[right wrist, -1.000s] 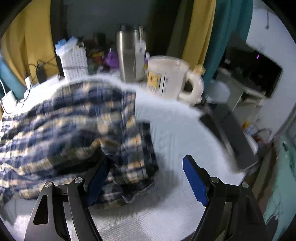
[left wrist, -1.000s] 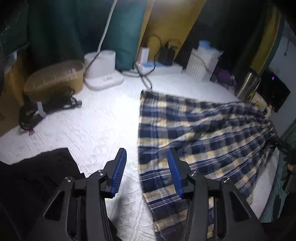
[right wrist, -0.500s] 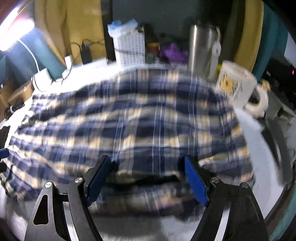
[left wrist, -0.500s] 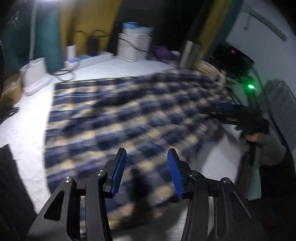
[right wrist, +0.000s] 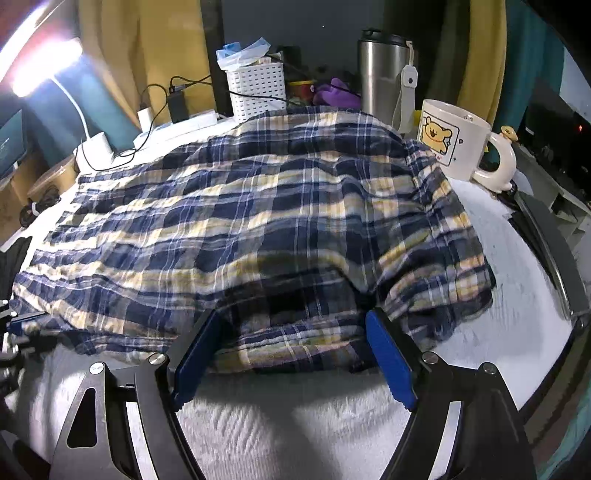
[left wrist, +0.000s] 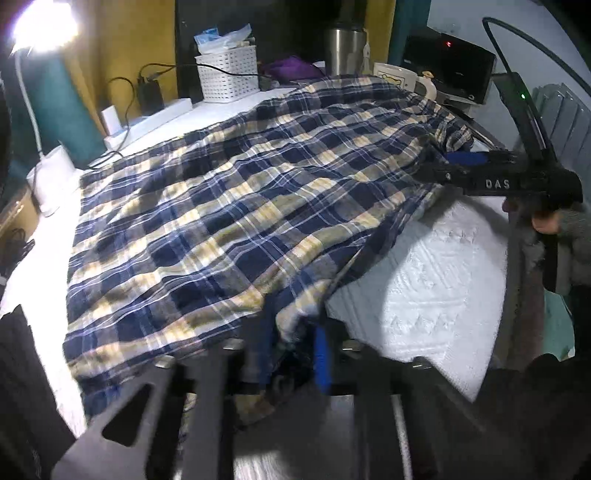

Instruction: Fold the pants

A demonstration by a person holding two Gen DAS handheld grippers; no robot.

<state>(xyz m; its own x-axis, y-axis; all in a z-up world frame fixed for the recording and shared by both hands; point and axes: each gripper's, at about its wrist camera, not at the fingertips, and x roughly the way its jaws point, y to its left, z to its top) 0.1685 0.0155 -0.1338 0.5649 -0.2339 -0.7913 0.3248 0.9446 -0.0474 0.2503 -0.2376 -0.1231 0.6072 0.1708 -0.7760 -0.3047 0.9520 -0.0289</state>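
Note:
Blue, yellow and white plaid pants (left wrist: 236, 206) lie spread over a white textured cover (left wrist: 436, 280); they also fill the right wrist view (right wrist: 258, 221). My left gripper (left wrist: 291, 354) is at the near edge of the pants, its blue pads close together with plaid cloth bunched between them; the frame is blurred there. My right gripper (right wrist: 291, 354) is open, its pads either side of the near edge of the cloth. In the left wrist view it (left wrist: 454, 162) reaches in from the right at the far corner.
A white basket (right wrist: 258, 88), steel tumbler (right wrist: 384, 74) and bear mug (right wrist: 454, 140) stand along the back edge. A power strip with chargers (left wrist: 147, 122) and lamp (left wrist: 40, 33) are at the back left. Dark cloth (left wrist: 22, 369) lies at the left.
The left gripper moved from the bare cover left of the pants to their near edge and narrowed onto the cloth. The right gripper swung left to face the pants, staying open.

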